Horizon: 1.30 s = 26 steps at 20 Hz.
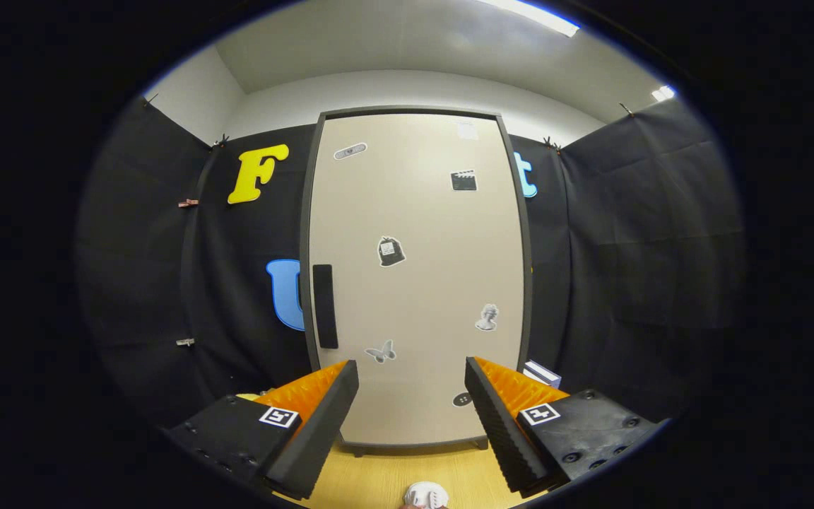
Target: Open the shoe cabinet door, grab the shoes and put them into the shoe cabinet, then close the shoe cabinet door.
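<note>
- Claw (412, 396): fingers spread wide apart, nothing between them, nothing held. It faces the cabinet front squarely.
- Shoe cabinet (417, 283): stands upright on the wooden worktop (379, 481), beyond the fingers, backed against the booth's black cloth wall. Long axis vertical; its front points straight back at the claw.
- Cabinet door (421, 233): shut, pale panel in a dark frame, carrying several small stickers. Judged step: door opening not yet begun.
- Door handle (325, 305): dark vertical bar by the door's left edge, roughly at mid-height, above and just beyond the left finger. Its long axis runs up and down, parallel to the door edge. Hinges are judged to sit on the opposite edge; they cannot be seen.
- Small white object (426, 495): lies on the worktop between the fingers, close to the claw. Too cut off to say whether it is part of a shoe.
- Light box-like item (543, 372): sits beside the cabinet's lower right corner, partly hidden behind the right finger.
- Risk 1: the handle looks shallow; a pinch placed off-centre could slip off it and leave the door shut.
- Risk 2: pulling straight out rather than along the door's arc could drag or tip the tall cabinet.
- Risk 3: the swinging door could sweep into anything lying on the worktop in front of it, the white object included.
</note>
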Motion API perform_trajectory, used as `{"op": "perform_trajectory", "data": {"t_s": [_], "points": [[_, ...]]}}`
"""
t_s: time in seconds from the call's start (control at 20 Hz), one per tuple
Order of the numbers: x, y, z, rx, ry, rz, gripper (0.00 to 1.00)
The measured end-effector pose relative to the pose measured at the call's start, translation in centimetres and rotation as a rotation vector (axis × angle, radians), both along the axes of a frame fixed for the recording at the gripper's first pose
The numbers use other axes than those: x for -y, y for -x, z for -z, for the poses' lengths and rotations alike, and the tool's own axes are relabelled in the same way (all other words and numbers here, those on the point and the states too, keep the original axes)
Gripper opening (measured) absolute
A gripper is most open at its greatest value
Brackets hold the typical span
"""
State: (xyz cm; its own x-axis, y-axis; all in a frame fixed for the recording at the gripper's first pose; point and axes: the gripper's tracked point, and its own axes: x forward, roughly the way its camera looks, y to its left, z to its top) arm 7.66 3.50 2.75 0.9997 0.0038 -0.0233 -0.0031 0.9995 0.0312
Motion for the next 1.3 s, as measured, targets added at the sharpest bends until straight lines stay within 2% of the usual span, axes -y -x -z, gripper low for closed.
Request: {"op": "perform_trajectory", "data": {"t_s": [0.1,0.5,0.7,0.95,1.15,1.2,1.25,1.3], "points": [[-1.8,-2.0,-1.0,0.004,-0.023,-0.033,0.97],[-7.5,-9.6,-3.5,0.01,0.024,-0.111,0.98],[-10.1,-13.3,-2.7,-0.035,0.05,-0.146,0.98],[-11.4,-16.6,-0.3,-0.084,0.091,-0.146,0.98],[-11.3,-18.0,0.8,-0.115,0.058,-0.112,0.84],[-11.8,-18.0,0.5,-0.111,0.041,-0.118,0.74],[-12.1,-17.7,0.7,-0.116,0.032,-0.128,0.7],[-12.6,-17.9,1.0,-0.123,0.023,-0.144,0.59]]}}
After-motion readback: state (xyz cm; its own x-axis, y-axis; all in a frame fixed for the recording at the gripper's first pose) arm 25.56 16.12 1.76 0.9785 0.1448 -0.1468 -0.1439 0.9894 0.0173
